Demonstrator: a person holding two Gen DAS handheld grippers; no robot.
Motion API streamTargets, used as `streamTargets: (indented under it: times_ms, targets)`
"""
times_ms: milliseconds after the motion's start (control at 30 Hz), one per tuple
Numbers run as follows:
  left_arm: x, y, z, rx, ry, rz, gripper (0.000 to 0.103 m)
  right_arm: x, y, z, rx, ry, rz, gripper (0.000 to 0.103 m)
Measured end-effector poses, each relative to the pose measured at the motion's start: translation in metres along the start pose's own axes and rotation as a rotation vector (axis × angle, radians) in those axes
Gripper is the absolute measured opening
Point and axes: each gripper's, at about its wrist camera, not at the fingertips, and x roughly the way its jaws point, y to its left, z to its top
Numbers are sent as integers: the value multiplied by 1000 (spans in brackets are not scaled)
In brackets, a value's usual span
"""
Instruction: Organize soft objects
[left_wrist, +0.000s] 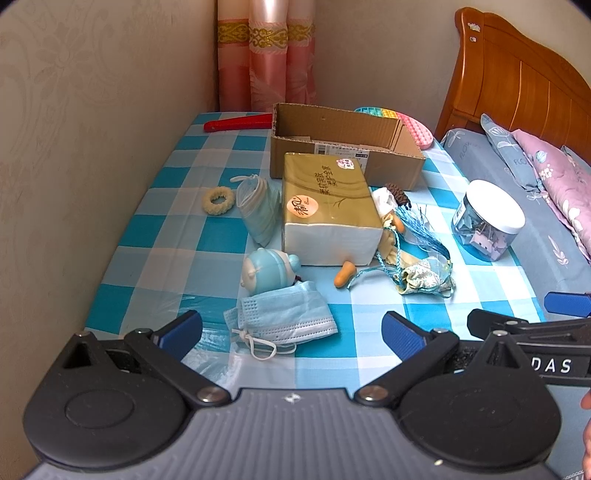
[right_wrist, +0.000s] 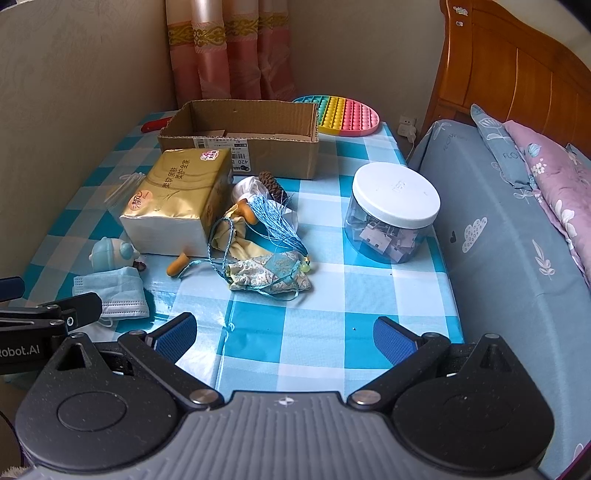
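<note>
Task barely begun: cardboard box (right_wrist: 243, 147) at bench's far edge apparently unfilled, face masks (left_wrist: 284, 317) outside, both claws (left claw (left_wrist: 291, 328), right claw (right_wrist: 284, 332)) apart, holding nothing.

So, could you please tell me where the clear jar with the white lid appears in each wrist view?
Left wrist: jar at right, near the table's edge by the bed.
Right wrist: jar right of centre.
Shared landmark: the cardboard box behind it, to its left.
</note>
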Motion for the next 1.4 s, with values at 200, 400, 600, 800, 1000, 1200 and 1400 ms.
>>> streamTargets:
  times_ms: [200, 400, 600, 800, 1000, 1200, 1400]
  targets:
    - [0, 0, 0, 0, 0, -1, 102, 0, 0, 0, -1, 0, -1, 103]
    - [0, 0, 0, 0, 0, -1, 102, 0, -1, 0, -1, -1, 0, 103]
    - [1, -1, 1, 4, -5, 5, 102, 1, -1, 1, -3, -6, 1, 103]
    - [4, -1, 2, 16, -14, 10, 102, 1, 0, 4, -12, -22, 5, 103]
    - [4, 0, 2, 37, -38, 3, 102, 4, 0, 5, -17, -23, 15, 103]
    - [6, -1, 2, 72, -57, -29, 102, 7, 0, 7, -35, -24, 15, 103]
    - [9, -2, 1, 126, -96, -42, 102, 11, -1, 8, -62, -34, 23, 103]
